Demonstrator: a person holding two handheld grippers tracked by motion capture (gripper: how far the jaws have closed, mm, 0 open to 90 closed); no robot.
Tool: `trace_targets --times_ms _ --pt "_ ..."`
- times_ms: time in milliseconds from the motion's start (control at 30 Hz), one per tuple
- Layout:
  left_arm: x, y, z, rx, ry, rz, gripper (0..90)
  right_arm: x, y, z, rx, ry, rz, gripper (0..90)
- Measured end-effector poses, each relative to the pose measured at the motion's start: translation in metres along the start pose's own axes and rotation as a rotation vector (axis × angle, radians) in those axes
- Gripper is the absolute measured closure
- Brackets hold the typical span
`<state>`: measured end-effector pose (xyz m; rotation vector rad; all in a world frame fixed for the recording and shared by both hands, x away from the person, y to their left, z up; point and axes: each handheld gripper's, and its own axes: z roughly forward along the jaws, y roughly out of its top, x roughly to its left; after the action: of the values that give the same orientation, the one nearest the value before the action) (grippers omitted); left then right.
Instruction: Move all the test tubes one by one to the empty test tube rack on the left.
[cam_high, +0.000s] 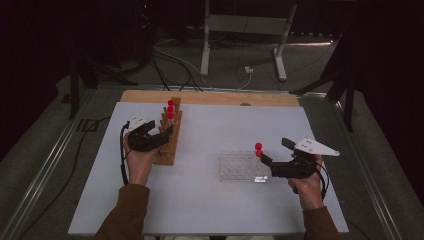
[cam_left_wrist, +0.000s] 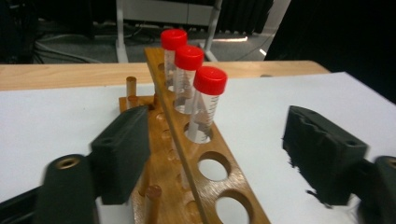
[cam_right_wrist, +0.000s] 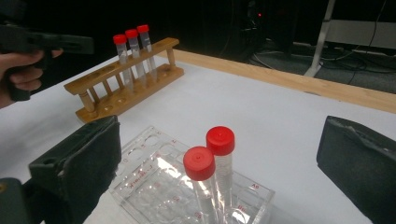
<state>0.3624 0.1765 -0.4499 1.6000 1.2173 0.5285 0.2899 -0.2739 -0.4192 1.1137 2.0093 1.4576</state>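
Both tools are released, the left tool (cam_left_wrist: 212, 154) gaping beside three red-capped tubes (cam_left_wrist: 205, 105) upright in the wooden rack (cam_left_wrist: 205, 163), the right tool (cam_right_wrist: 219, 172) around two in the clear rack (cam_right_wrist: 154, 186): light, slick, likely brittle plastic, best pinched just under the cap.

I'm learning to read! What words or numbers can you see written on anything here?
Nothing here can be read for sure.
Red marks on the clear plastic rack: letters or numbers by its holes, too small and blurred to read.
Dark marks on the nearest red-capped tube in the wooden rack: a measuring scale, its numbers too blurred to read.
Red caps, table and grippers: no writing that I can see.
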Motion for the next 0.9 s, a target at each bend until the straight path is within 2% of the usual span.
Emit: trace_targets --times_ms 167,267,367,533,600,667,900 --pt "-0.006 -0.002 -0.011 -0.003 -0.025 0.003 9.2 -0.001 0.000 0.000 -0.001 -0.003 0.000 0.0" --pt "-0.010 -0.003 -0.020 -0.011 -0.040 0.020 1.7 -0.002 0.001 -0.001 0.001 -0.005 0.001 0.1" --pt "-0.015 -0.005 -0.029 -0.026 -0.044 0.040 0.7 -0.003 0.000 0.000 0.010 -0.009 0.002 0.8" --pt "-0.021 -0.009 -0.040 -0.042 -0.051 0.061 0.7 -0.001 -0.006 0.005 0.028 -0.013 -0.016 6.9" --pt "-0.024 -0.011 -0.044 -0.055 -0.051 0.069 0.7 -0.001 -0.009 0.008 0.038 -0.011 -0.019 9.8" --pt "-0.026 -0.011 -0.046 -0.050 -0.047 0.084 0.7 0.000 -0.012 0.011 0.043 -0.016 -0.031 16.7" --pt "-0.033 -0.011 -0.052 -0.070 -0.060 0.086 0.7 0.002 -0.022 0.020 0.063 -0.013 -0.041 37.8"
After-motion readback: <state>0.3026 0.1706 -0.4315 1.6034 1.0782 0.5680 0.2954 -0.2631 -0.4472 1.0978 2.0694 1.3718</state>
